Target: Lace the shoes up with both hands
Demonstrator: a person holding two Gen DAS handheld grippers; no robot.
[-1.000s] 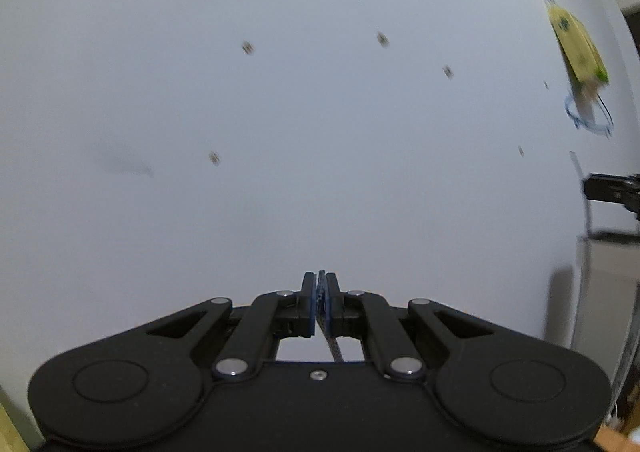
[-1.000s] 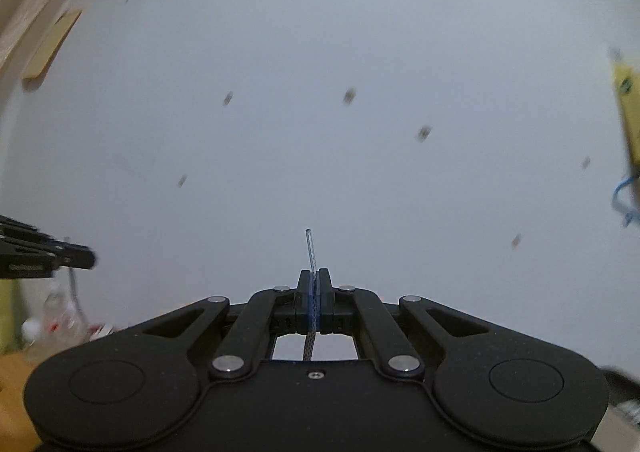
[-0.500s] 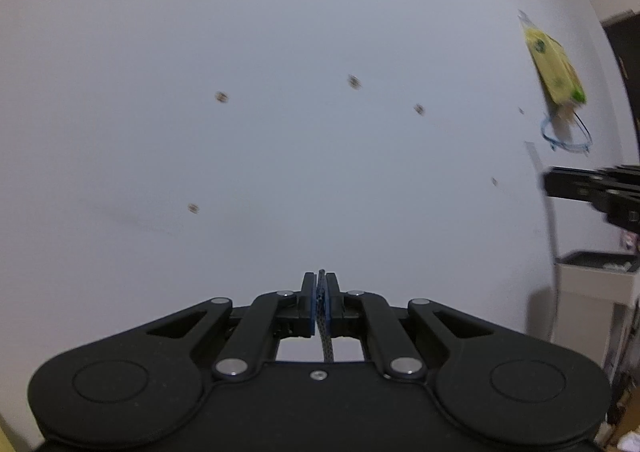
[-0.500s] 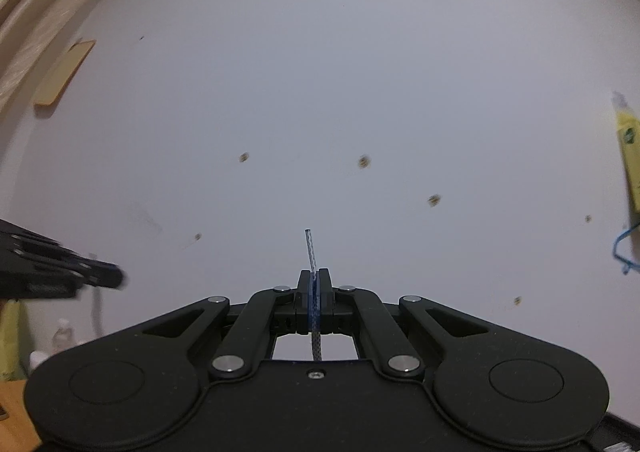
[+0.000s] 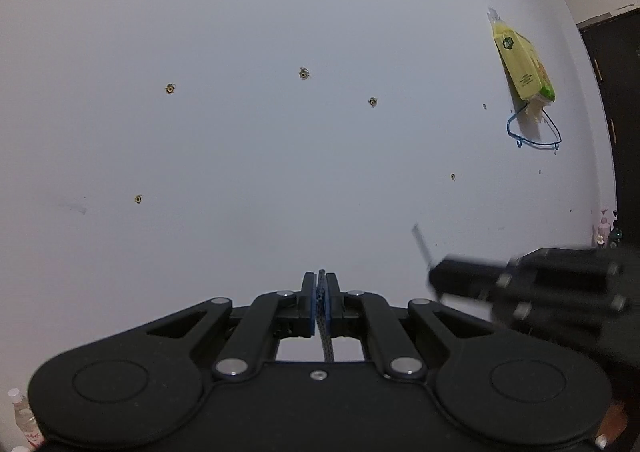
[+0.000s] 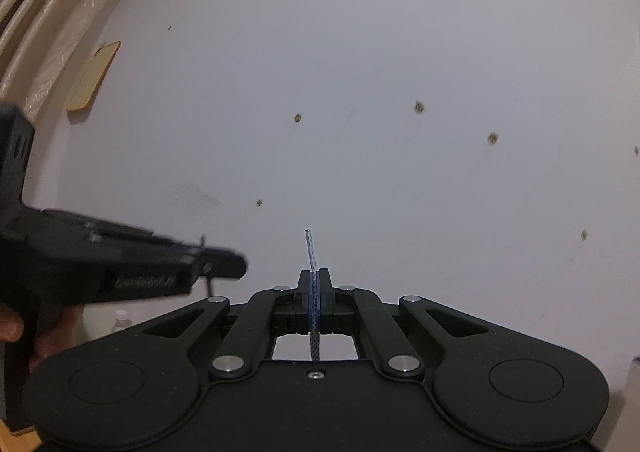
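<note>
Both wrist views face a white wall; no shoe is in view. My left gripper (image 5: pixel 320 277) is shut on a dark speckled shoelace (image 5: pixel 326 344) that runs back under its body. My right gripper (image 6: pixel 313 275) is shut on the other lace end (image 6: pixel 310 250), whose clear tip sticks up above the fingertips. The right gripper also shows blurred at the right of the left wrist view (image 5: pixel 434 275), with its lace tip (image 5: pixel 421 242). The left gripper shows blurred at the left of the right wrist view (image 6: pixel 240 266).
The white wall (image 5: pixel 280 152) has several small screw holes. A yellow packet (image 5: pixel 522 66) hangs over a blue wire hook (image 5: pixel 534 134) at the right. A dark door (image 5: pixel 616 112) stands far right. A plastic bottle (image 5: pixel 24 418) sits at lower left. Wooden boards (image 6: pixel 44 24) lean at upper left.
Both grippers have tilted downward and drawn closer together: each one now looms much larger and nearer the middle in the other's view. Both stay shut on the lace.
</note>
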